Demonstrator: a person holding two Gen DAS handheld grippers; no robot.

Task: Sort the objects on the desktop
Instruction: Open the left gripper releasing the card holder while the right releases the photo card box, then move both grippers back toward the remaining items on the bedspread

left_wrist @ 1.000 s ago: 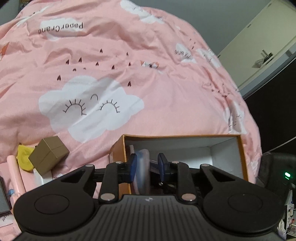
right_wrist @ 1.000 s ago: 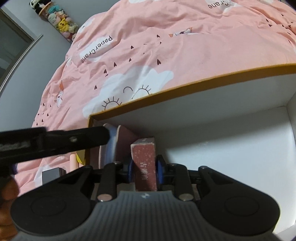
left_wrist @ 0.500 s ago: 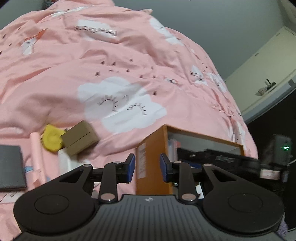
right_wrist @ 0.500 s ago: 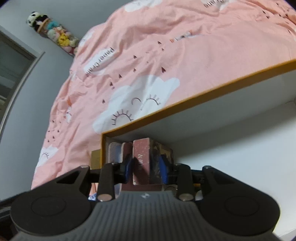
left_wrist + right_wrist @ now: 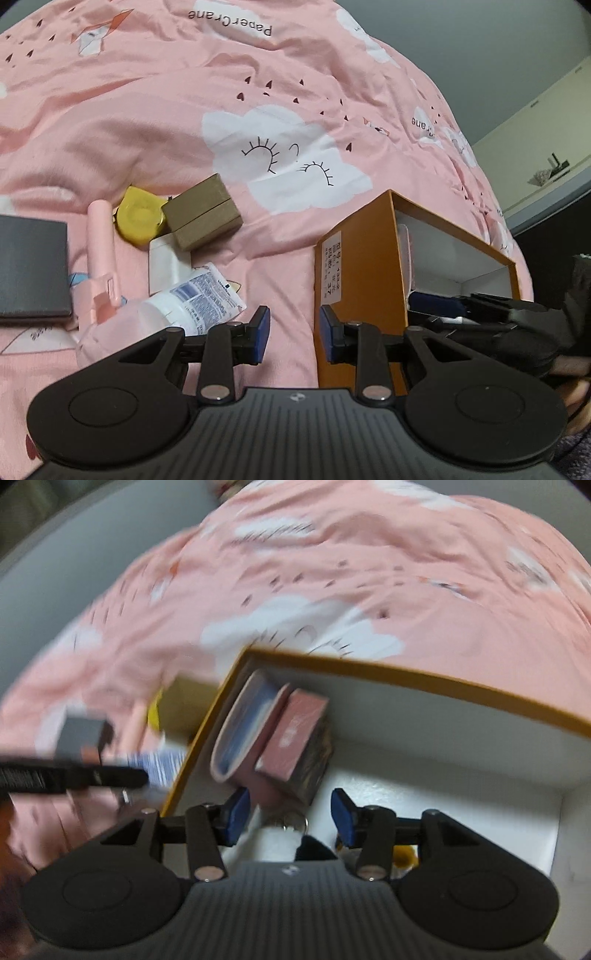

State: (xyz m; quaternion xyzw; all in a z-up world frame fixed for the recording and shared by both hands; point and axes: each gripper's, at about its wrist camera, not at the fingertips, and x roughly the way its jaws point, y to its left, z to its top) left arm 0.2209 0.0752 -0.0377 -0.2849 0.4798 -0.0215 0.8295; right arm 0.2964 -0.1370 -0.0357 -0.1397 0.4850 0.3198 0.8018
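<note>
Over the orange box (image 5: 406, 675), the right gripper (image 5: 290, 818) has just been opening, empty (pink carton (image 5: 291, 734) lies inside); left gripper (image 5: 293, 334) beside the box gapes, empty.

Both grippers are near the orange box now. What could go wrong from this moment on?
1. The pink box leans tilted against the blue-and-pink case inside the orange box. The right gripper, whose jaws have just been opening, holds nothing; pulling out could knock them over.
2. The left gripper is open with one finger close to the orange box's wall; it may push the box.
3. The white tube lies partly on other things, so it may slip.
</note>
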